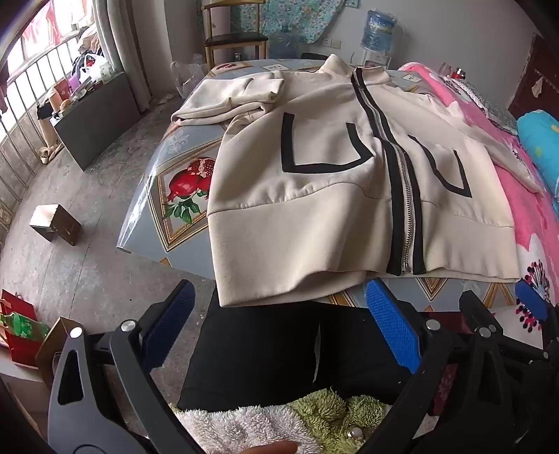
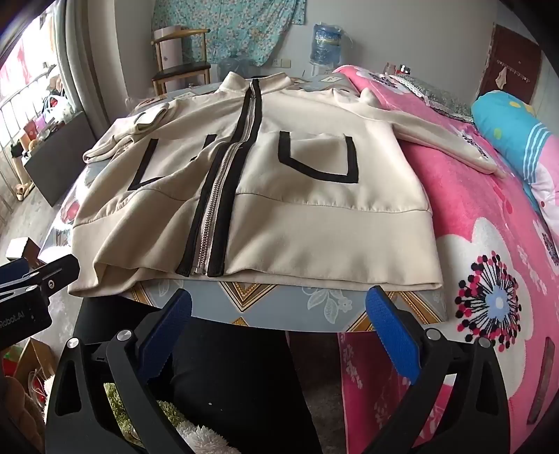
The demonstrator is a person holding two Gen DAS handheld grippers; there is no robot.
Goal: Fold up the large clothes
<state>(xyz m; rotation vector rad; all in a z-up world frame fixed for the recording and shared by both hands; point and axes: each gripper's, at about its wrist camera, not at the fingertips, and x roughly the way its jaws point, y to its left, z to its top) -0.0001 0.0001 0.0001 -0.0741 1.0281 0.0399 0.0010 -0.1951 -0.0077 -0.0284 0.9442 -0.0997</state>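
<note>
Cream jacket (image 1: 314, 195) lies flat, front up, on the worktop (image 1: 181, 164), filling the middle of both views; zipped shut, black-edged zipper (image 1: 401, 195) runs from collar at top centre down to the hem near the frame bottom. Two black U-shaped pocket outlines, one each side of the zipper. Hem band hangs slightly over the near worktop edge at lower left of the left wrist view. One sleeve (image 1: 223, 101) is bent back on itself in the upper left of that view; other sleeve (image 2: 436, 139) stretches out to the right onto the pink floral blanket (image 2: 496, 244) in the right wrist view. Worktop has a blue cover with a pomegranate print under clear plastic.

Left tool (image 1: 283, 331) sits at the bottom of its own view, fingers spread as wide as they go, blue pads (image 1: 391, 324) bare, nothing gripped, just short of the hem. Right tool (image 2: 279, 324) at the bottom of its view, also wide open, empty, pads either side of the zipper end, not touching cloth. Left tool body peeks in at the left edge of the right wrist view.

Background: wooden chair (image 1: 234, 38) upper centre, water bottle (image 1: 379, 31) upper right, small box (image 1: 56, 223) on the floor at left, barred window far left. Person's dark trousers and fluffy top show between the tool fingers
</note>
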